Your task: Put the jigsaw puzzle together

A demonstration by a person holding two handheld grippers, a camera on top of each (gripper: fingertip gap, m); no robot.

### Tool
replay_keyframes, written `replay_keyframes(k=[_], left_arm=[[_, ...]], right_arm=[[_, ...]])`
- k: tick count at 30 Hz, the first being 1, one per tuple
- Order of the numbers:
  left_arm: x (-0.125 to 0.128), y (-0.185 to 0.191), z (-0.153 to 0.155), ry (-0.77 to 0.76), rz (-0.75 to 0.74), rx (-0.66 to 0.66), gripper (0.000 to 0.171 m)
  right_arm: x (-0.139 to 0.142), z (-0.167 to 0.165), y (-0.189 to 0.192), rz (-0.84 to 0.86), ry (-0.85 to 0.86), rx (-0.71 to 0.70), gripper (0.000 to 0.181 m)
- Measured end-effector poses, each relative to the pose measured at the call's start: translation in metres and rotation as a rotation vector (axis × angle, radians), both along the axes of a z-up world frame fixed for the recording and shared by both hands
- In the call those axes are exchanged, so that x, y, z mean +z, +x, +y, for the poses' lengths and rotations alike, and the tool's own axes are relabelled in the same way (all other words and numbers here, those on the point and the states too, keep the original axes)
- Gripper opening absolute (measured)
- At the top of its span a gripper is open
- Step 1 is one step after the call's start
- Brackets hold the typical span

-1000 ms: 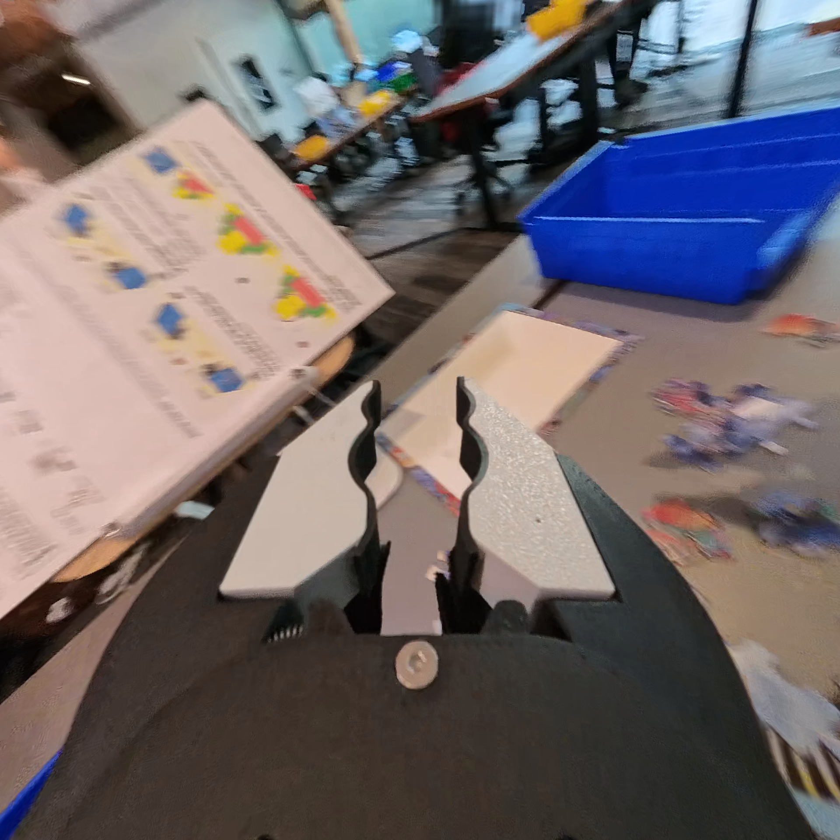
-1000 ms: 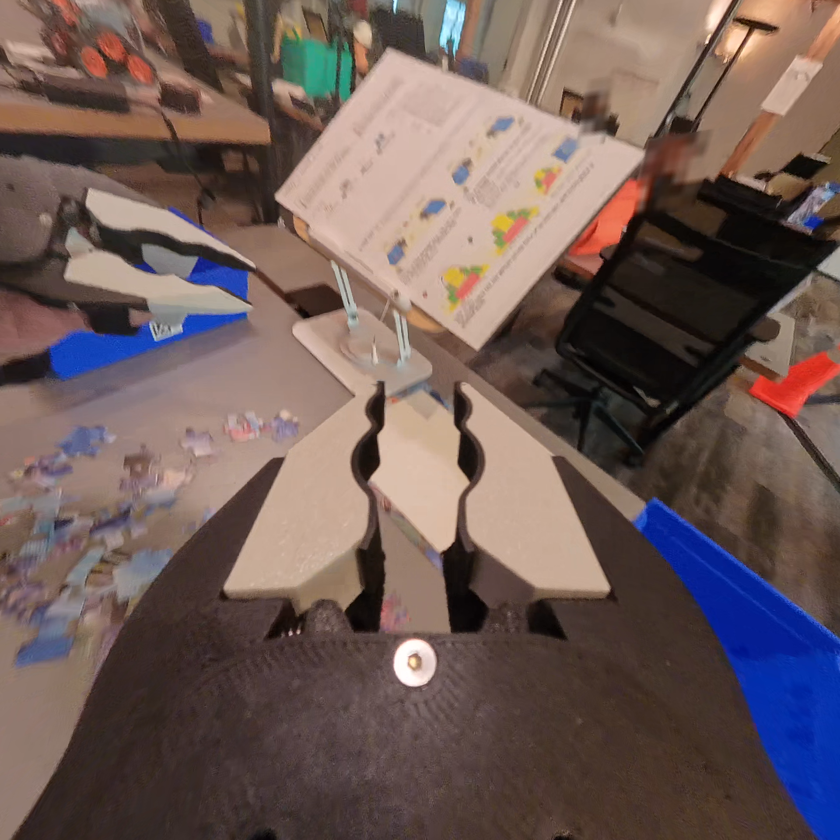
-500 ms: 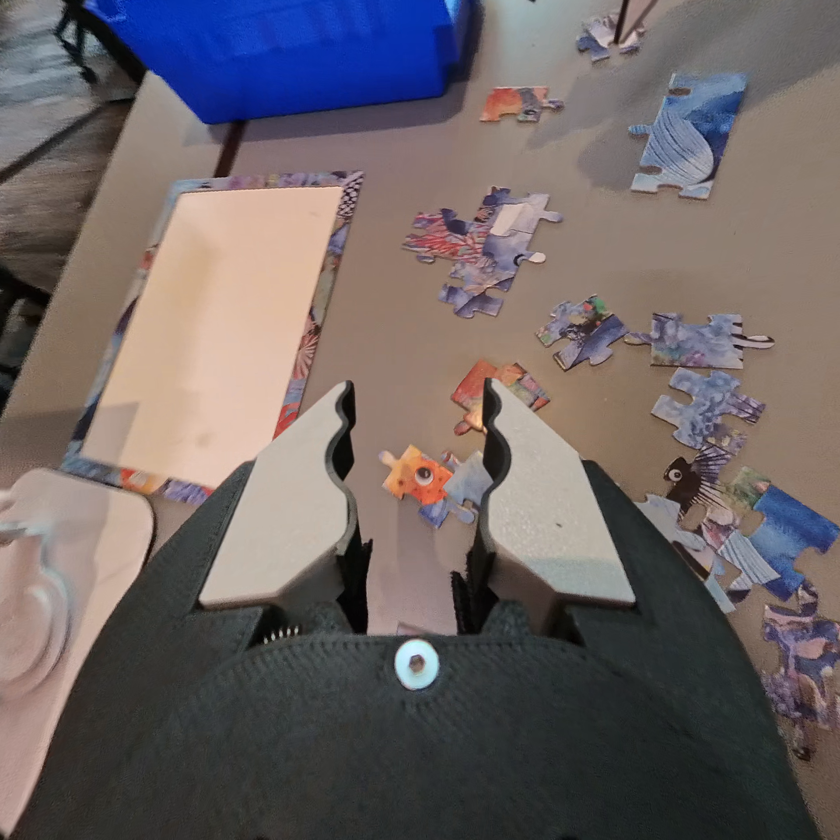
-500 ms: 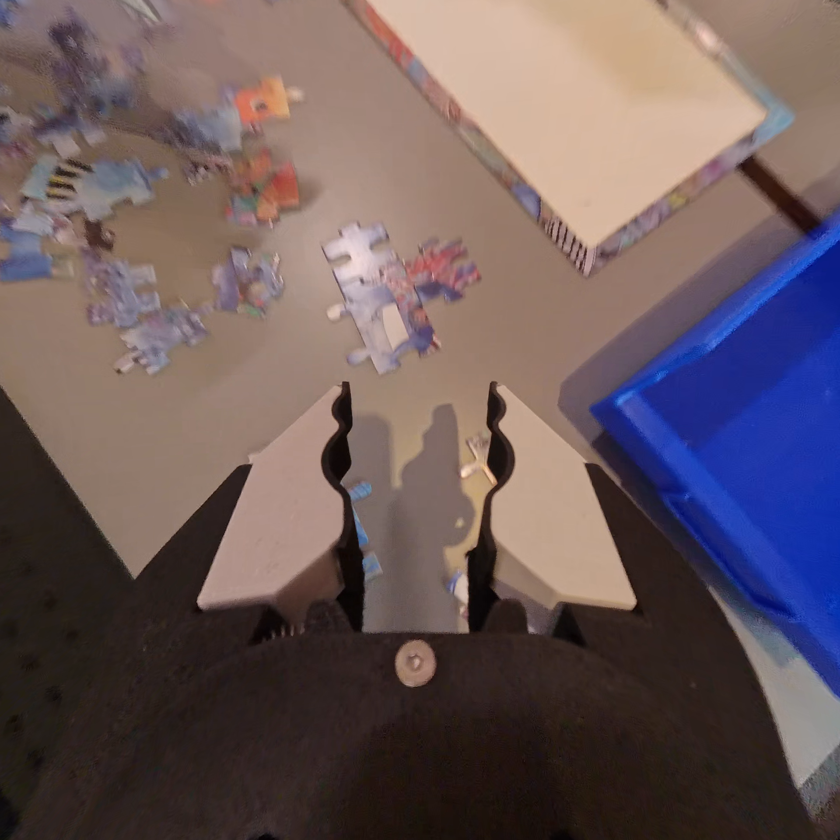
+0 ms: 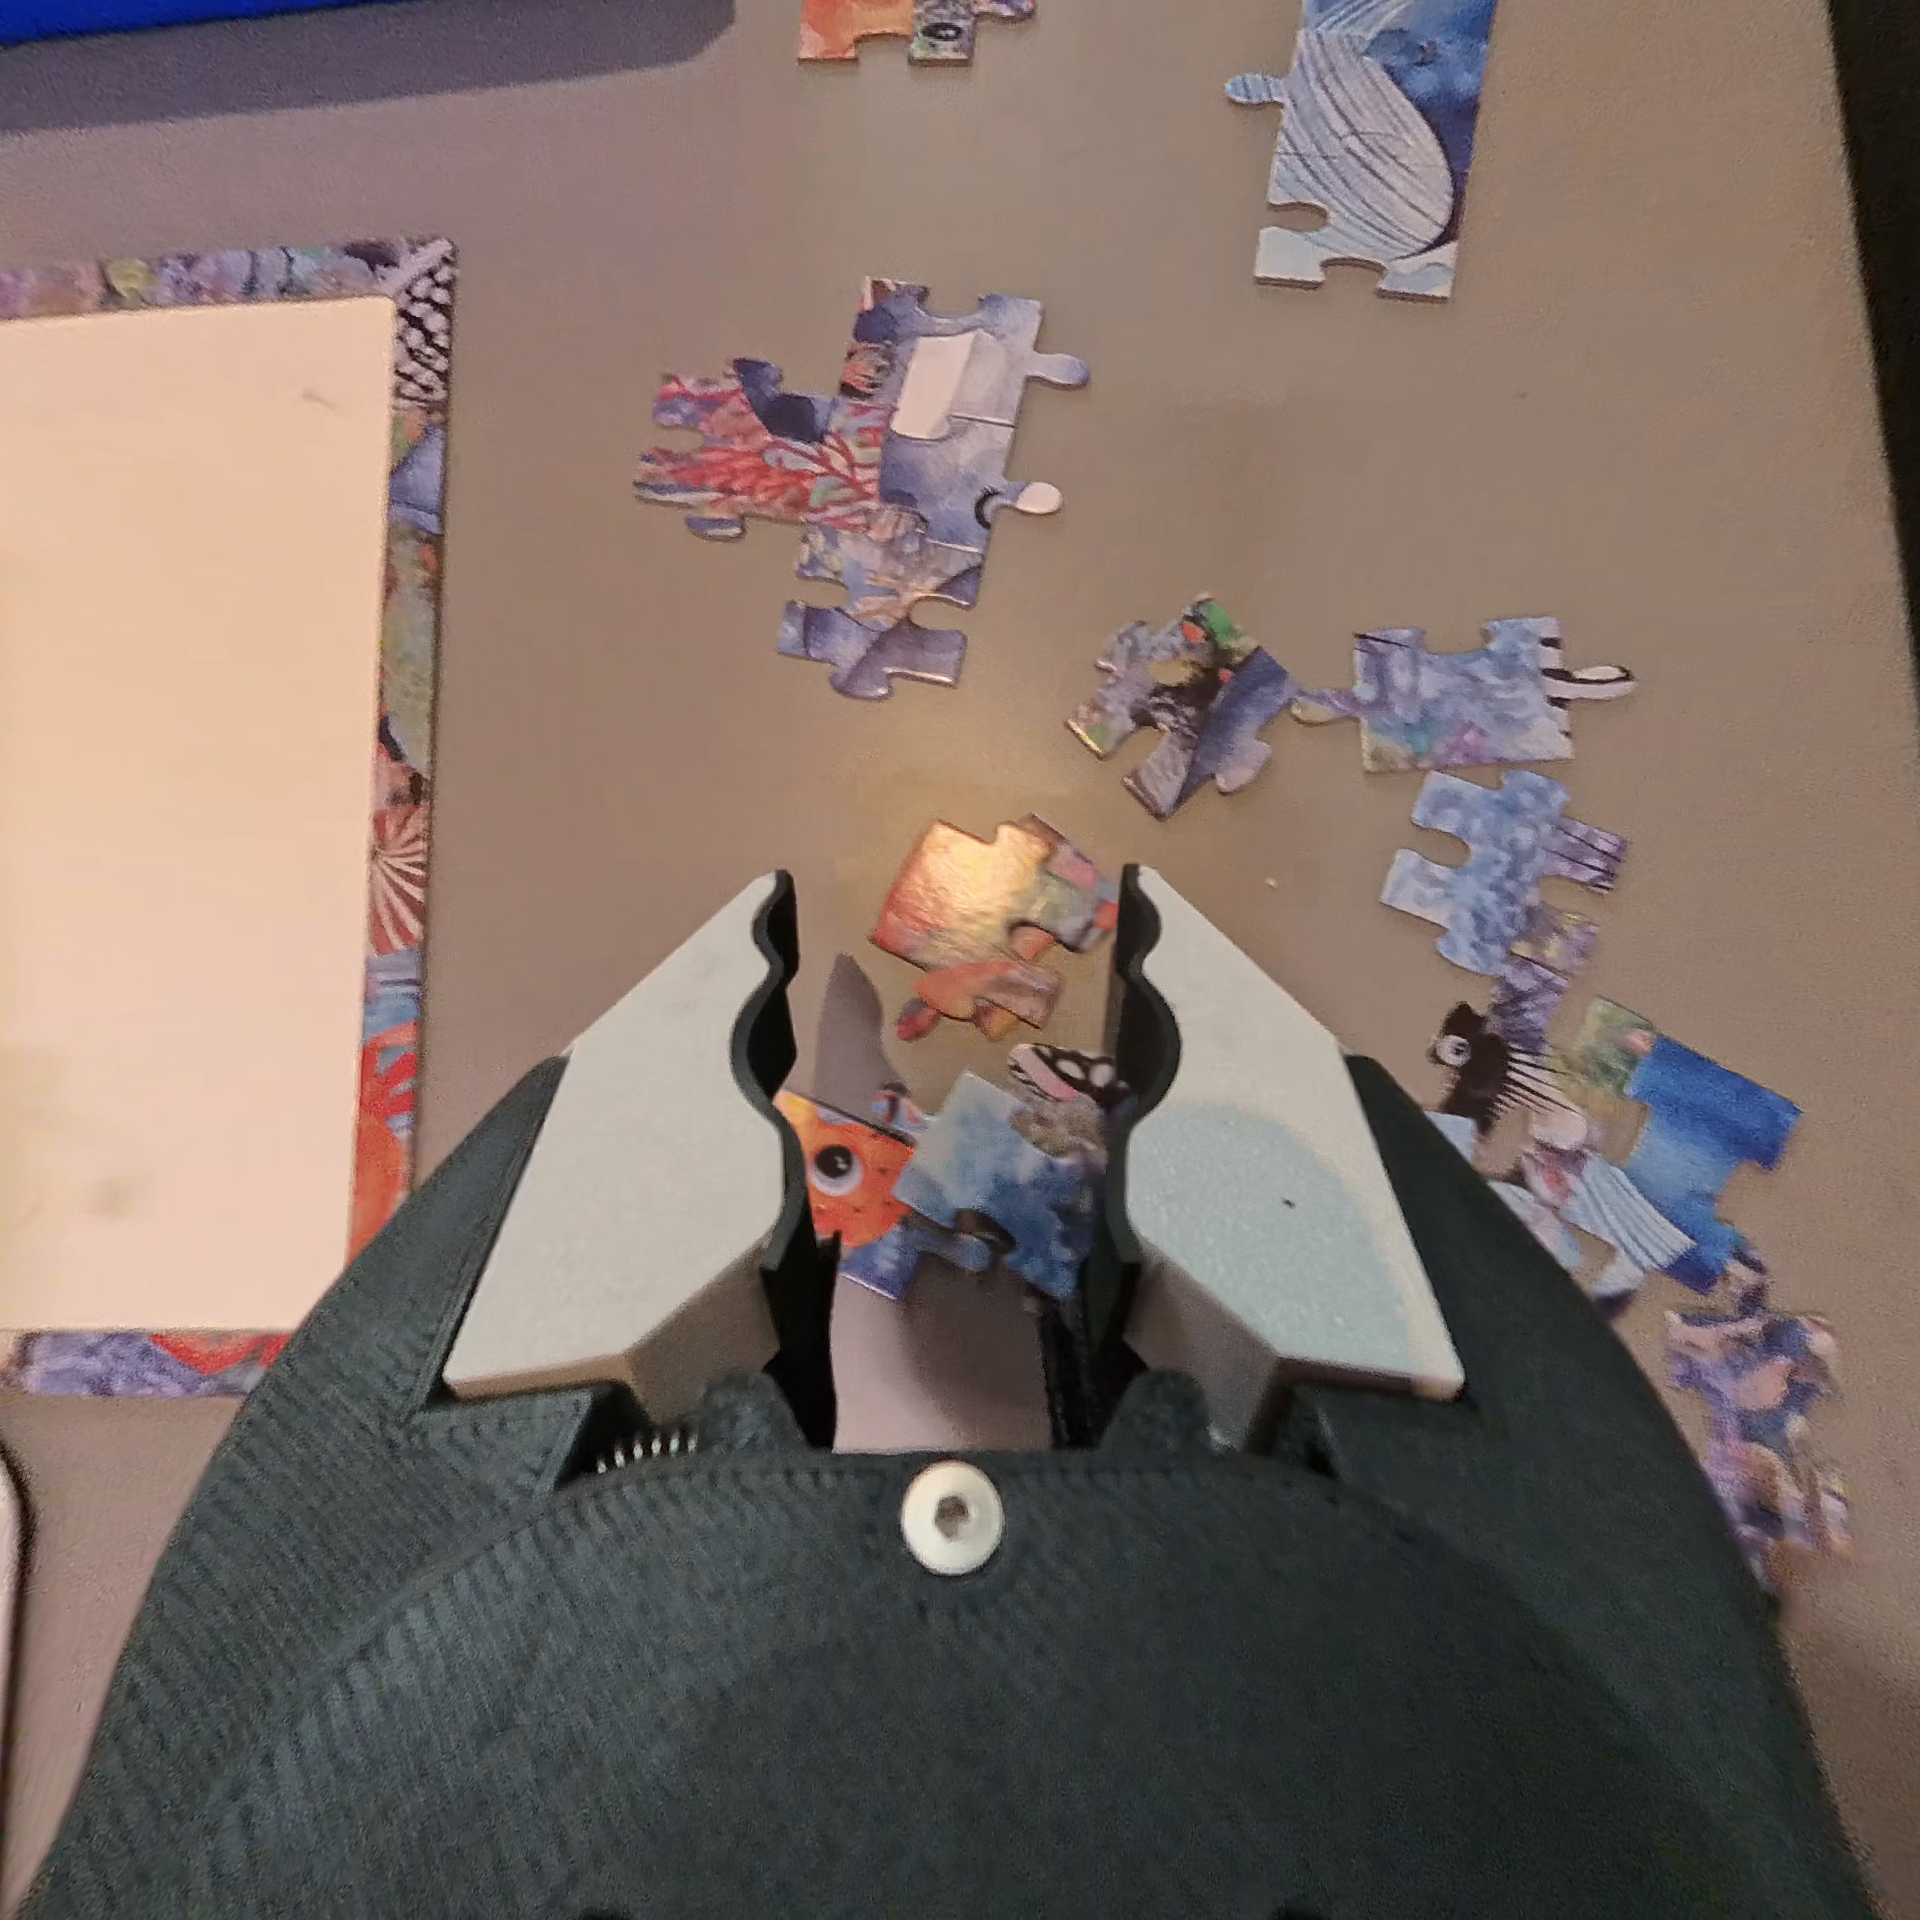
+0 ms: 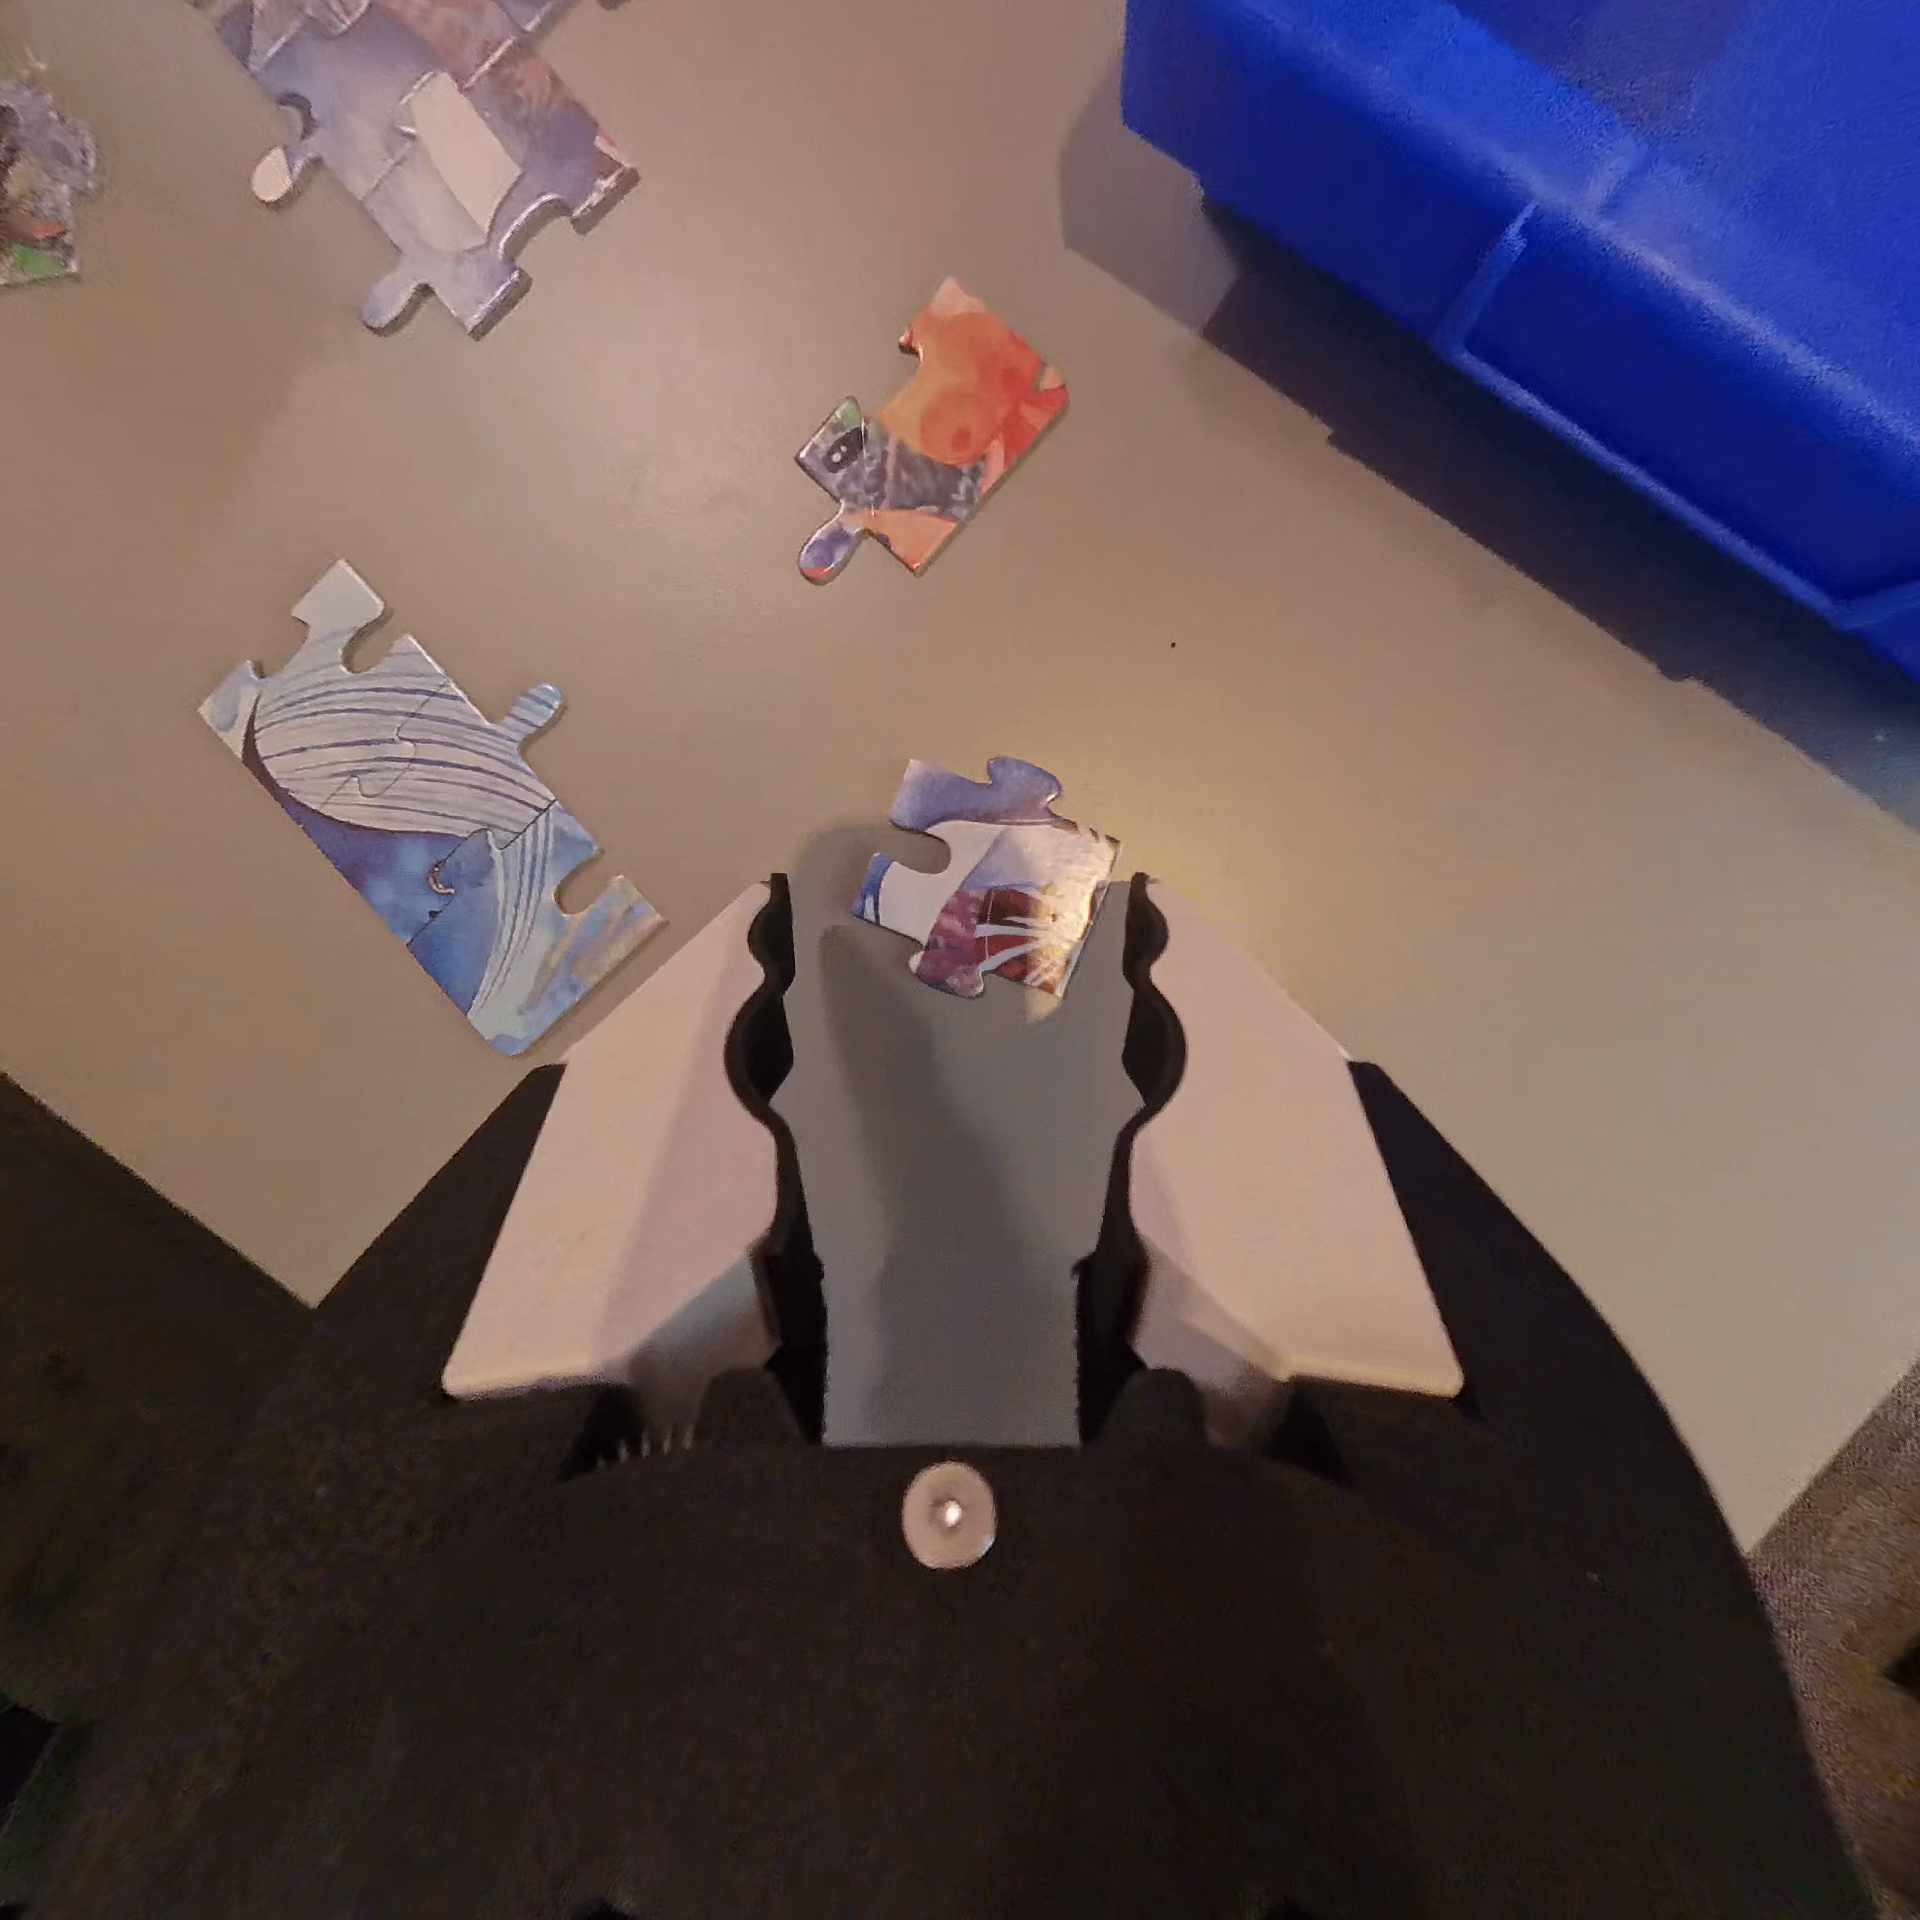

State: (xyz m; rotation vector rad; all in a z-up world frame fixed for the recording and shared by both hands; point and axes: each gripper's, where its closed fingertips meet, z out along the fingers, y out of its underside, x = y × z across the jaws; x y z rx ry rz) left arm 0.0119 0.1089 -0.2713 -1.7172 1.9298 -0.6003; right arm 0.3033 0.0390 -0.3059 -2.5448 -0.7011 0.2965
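Tabletop [image 5: 1195, 156] now nearer, apparently.

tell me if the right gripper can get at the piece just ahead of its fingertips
Probably yes. The right gripper is open and empty, and the blue and red piece lies alone on the table, just ahead between its fingertips, with nothing over it. Lying flat, it may be awkward to pinch.

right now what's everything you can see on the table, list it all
puzzle frame: one, patterned border, blank cream middle, table's left in left wrist view
loose puzzle pieces: many, mostly blue and purple, some orange, some joined in clusters, scattered flat on the table
whale section: one, pale blue, striped, joined pieces
bin: one, blue, table's far edge
table: one, grey
left gripper: open over orange pieces
right gripper: open beside one piece
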Motion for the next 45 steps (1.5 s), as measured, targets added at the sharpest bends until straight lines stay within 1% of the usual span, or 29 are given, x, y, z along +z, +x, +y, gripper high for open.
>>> replay_keyframes(k=[2,4,6,8,9,10,14,16,17,20,23,26,30,34,36,37,40,45], left_arm=[[-0.001,-0.003,-0.013,-0.033,-0.007,-0.017,0.06],[-0.005,-0.002,-0.023,-0.035,0.004,-0.04,0.059],[-0.007,0.003,-0.033,-0.039,0.005,-0.07,0.059],[-0.008,0.012,-0.042,-0.046,0.0,-0.104,0.057],[-0.01,0.015,-0.045,-0.042,0.003,-0.118,0.057],[-0.011,0.019,-0.047,-0.032,0.007,-0.13,0.056],[-0.016,0.026,-0.052,-0.035,0.027,-0.175,0.054],[-0.017,0.027,-0.052,-0.034,0.028,-0.192,0.052],[-0.017,0.028,-0.05,-0.026,0.032,-0.193,0.052],[-0.02,0.029,-0.048,-0.036,0.037,-0.21,0.048],[-0.024,0.03,-0.047,-0.045,0.044,-0.226,0.046],[-0.03,0.03,-0.048,-0.055,0.066,-0.243,0.044],[-0.04,0.03,-0.051,-0.064,0.097,-0.257,0.038],[-0.04,0.035,-0.055,-0.066,0.074,-0.26,0.03],[-0.041,0.037,-0.056,-0.065,0.059,-0.261,0.017],[-0.041,0.039,-0.058,-0.067,0.051,-0.266,0.015],[-0.041,0.042,-0.063,-0.058,0.041,-0.284,0.014],[-0.041,0.063,-0.078,-0.038,0.048,-0.347,0.015]], right_arm=[[-0.007,-0.002,0.0,-0.029,-0.022,0.003,0.057],[-0.008,-0.001,-0.003,-0.036,-0.01,0.009,0.051],[-0.008,-0.001,-0.004,-0.042,0.0,0.013,0.045],[-0.008,-0.002,-0.009,-0.028,0.011,0.031,0.044],[-0.007,-0.003,-0.013,-0.015,0.012,0.046,0.039],[-0.007,-0.005,-0.018,0.0,0.011,0.07,0.026],[-0.006,-0.01,-0.033,0.043,0.0,0.149,0.017],[-0.002,-0.008,-0.035,0.062,0.005,0.144,0.034],[0.001,-0.006,-0.032,0.06,0.012,0.135,0.037],[0.011,-0.009,-0.029,0.089,0.022,0.142,0.039],[0.009,-0.012,-0.019,0.034,0.011,0.131,0.039],[0.011,-0.013,-0.027,0.038,0.031,0.154,0.037],[0.015,-0.013,-0.046,0.06,0.051,0.2,0.036],[0.014,-0.011,-0.062,0.082,0.053,0.24,0.034],[0.014,-0.012,-0.07,0.098,0.056,0.259,0.033],[0.015,-0.013,-0.074,0.106,0.059,0.271,0.033],[0.022,-0.018,-0.095,0.12,0.075,0.325,0.033],[0.032,-0.037,-0.148,0.134,0.086,0.494,0.034]])
